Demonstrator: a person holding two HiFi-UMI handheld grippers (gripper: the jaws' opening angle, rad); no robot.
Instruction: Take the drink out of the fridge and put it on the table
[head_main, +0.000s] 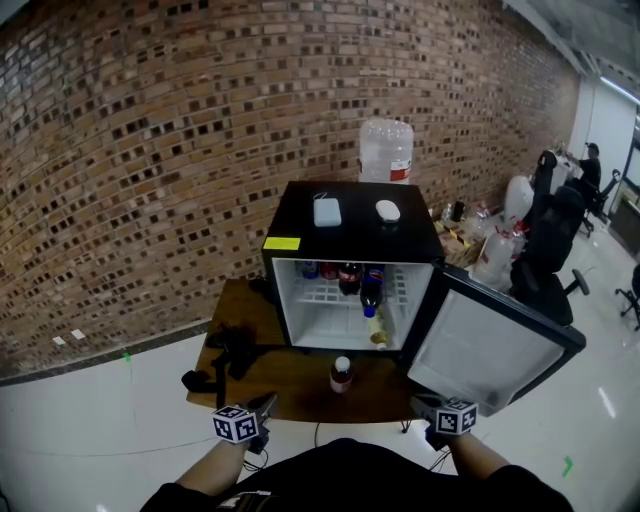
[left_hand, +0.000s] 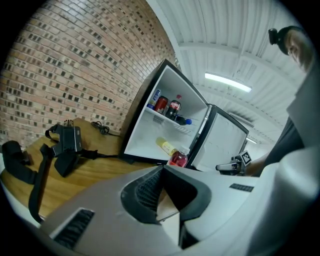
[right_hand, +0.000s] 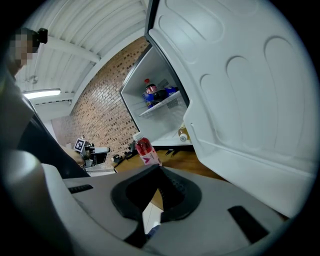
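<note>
Drink bottle (head_main: 341, 374) stands on table (head_main: 295, 385) before the open fridge (head_main: 350, 215). Left gripper (left_hand: 162, 168) and right gripper (right_hand: 159, 168): jaws closed, empty. Shelf bottles (head_main: 350, 276) overlap, labels unreadable.

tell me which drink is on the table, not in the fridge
The red drink with the white cap: it stands upright on the wooden table in front of the open fridge. The other drinks are all inside it.
</note>
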